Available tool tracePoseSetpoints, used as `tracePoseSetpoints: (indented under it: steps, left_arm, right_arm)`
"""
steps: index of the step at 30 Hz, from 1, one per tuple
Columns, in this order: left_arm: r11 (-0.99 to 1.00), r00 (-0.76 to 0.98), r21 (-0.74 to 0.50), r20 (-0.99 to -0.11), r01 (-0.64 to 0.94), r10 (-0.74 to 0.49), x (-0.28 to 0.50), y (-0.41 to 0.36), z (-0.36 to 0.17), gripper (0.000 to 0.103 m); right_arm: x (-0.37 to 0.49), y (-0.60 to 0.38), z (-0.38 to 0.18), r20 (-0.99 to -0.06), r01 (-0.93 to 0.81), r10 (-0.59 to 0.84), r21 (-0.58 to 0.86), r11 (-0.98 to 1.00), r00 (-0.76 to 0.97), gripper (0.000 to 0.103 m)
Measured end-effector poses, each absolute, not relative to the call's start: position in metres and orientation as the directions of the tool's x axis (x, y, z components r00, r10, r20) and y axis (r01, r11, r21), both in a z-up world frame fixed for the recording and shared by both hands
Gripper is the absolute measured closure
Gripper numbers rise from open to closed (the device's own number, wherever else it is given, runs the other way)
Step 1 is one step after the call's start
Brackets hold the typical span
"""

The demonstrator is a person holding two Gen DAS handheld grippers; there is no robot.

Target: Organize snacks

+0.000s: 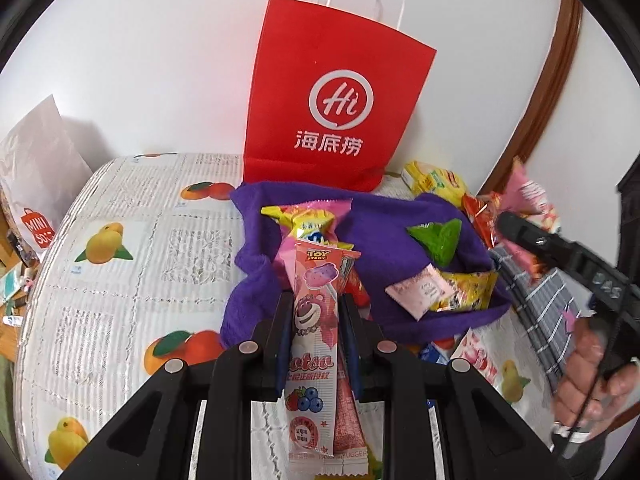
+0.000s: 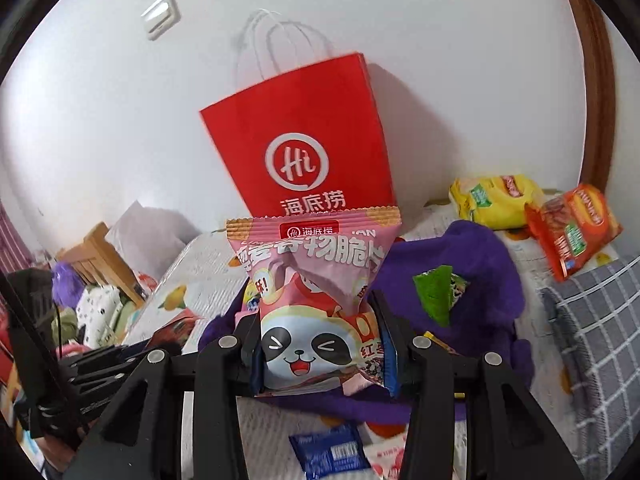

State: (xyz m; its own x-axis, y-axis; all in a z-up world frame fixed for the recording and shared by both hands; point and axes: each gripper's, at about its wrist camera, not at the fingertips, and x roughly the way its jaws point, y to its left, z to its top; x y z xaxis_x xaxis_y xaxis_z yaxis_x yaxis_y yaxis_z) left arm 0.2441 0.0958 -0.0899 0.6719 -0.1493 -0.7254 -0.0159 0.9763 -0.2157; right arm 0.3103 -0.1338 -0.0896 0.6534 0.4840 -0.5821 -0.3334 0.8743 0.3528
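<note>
My left gripper (image 1: 314, 300) is shut on a long pink Lotso candy packet (image 1: 314, 320), held over the near edge of a purple cloth basket (image 1: 384, 236). The basket holds a green packet (image 1: 438, 238), a small pink sachet (image 1: 420, 290) and yellow snacks (image 1: 302, 224). My right gripper (image 2: 316, 312) is shut on a pink panda crisp bag (image 2: 316, 280), above the basket (image 2: 480, 264); it also shows in the left wrist view (image 1: 520, 224) at the right. A red paper bag (image 1: 336, 100) stands behind against the wall.
Yellow (image 2: 494, 200) and orange (image 2: 574, 228) noodle packs lie at the back right. A blue packet (image 2: 330, 452) and a pink one lie on the fruit-print tablecloth (image 1: 120, 240) near me. A grey checked cloth (image 2: 600, 320) is at right; a white Miniso bag (image 1: 36, 184) at left.
</note>
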Motion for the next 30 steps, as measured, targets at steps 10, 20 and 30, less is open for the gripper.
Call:
tracePoseSetpoints:
  steps: [10,20,30]
  left_arm:
    - [0.968,0.718,-0.250,-0.680,-0.034,-0.150,0.266,0.090,-0.090,0.081]
    - [0.950,0.720,-0.311,-0.668,-0.042,-0.187,0.286,0.072,-0.093,0.081]
    - [0.941,0.752,-0.337,-0.631,-0.042,-0.193,0.295,0.068,-0.088,0.081]
  right_arm:
    - [0.344,-0.135,-0.133,-0.602,-0.312,0.538,0.445,0.840,0.590,0.059]
    - [0.350,-0.154,-0.151,-0.612,-0.268,0.541,0.483,0.833,0.577,0.059]
    - [0.352,-0.157,-0.158,-0.615,-0.260,0.534,0.482,0.837,0.580,0.059]
